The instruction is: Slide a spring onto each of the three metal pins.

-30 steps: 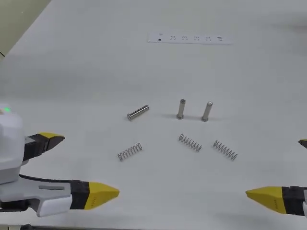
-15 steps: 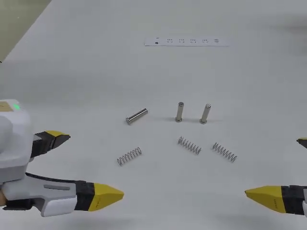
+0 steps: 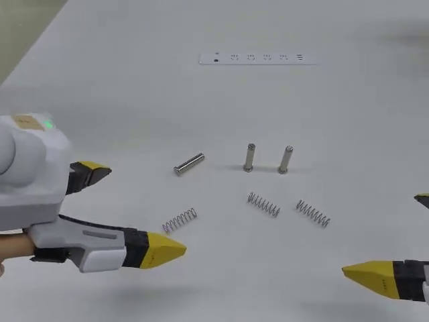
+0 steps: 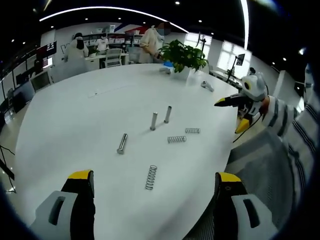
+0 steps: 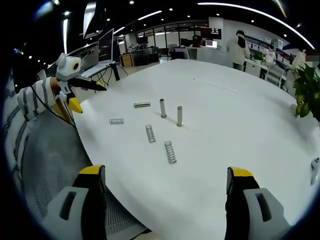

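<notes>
Plainly, the task had not begun. The white counter carried everything, with a socket strip lying toward its far side. Both tongs hung over the near edge, well apart from the strip. The left tongs were off to its left and the right tongs off to its right, each with jaws spread wide and nothing between them.

Three pins sat roughly midway between the strip and the tongs. The lying pin, in line with the strip's left end, rested on its side. The second pin and third pin, in line with the strip's middle and right end, stood upright, near each other but apart.

Three springs lay flat, a little farther from the strip than the pins: the left spring, just beside the left tongs' near jaw, the middle spring and the right spring. None touched or ringed a pin. By my reading all three slidings were left, and the lying pin would likely need righting or holding.
</notes>
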Motion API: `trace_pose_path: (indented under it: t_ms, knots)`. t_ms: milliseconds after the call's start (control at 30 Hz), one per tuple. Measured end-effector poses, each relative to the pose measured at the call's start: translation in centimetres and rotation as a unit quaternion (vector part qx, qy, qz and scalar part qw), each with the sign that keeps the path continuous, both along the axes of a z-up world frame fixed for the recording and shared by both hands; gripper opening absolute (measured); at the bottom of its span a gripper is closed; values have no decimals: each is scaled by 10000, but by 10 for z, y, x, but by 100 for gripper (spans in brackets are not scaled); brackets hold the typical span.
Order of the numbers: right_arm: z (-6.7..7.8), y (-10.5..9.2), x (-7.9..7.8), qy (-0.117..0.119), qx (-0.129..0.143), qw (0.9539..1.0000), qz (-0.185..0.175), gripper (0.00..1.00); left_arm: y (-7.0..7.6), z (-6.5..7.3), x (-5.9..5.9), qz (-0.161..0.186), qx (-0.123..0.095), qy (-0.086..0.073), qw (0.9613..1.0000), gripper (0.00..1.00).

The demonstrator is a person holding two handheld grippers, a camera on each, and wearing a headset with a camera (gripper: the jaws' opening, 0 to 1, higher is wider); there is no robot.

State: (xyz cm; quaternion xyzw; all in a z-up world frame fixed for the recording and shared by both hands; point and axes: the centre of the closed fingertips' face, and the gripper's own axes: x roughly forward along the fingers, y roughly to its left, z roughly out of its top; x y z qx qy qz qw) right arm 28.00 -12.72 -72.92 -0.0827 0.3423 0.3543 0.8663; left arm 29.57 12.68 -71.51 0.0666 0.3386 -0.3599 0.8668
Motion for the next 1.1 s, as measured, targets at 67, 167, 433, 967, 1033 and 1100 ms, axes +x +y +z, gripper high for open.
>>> trace_pose_path:
  t_ms: [67, 167, 433, 967, 1033, 1100]
  knots:
    - [0, 1, 0, 1, 2, 10000, 3, 100, -2, 1, 4, -25, -13, -30, 10000, 98]
    - [-1, 2, 1, 11, 6, 10000, 6, 100, -4, 3, 10, -78, -11, -57, 10000, 98]
    - [-2, 1, 1, 10, 9, 10000, -6, 100, -4, 12, 27, -219, 37, -161, 9996, 98]
    - [-4, 2, 2, 28, 28, 10000, 6, 100, -15, 4, 51, -441, 198, -112, 9988, 95]
    - [-4, 3, 1, 43, 31, 10000, 19, 100, -16, 3, 53, -439, 181, -113, 9988, 94]
    - [-5, 3, 1, 51, 15, 10000, 29, 100, -18, 3, 57, -428, 123, -93, 9990, 94]
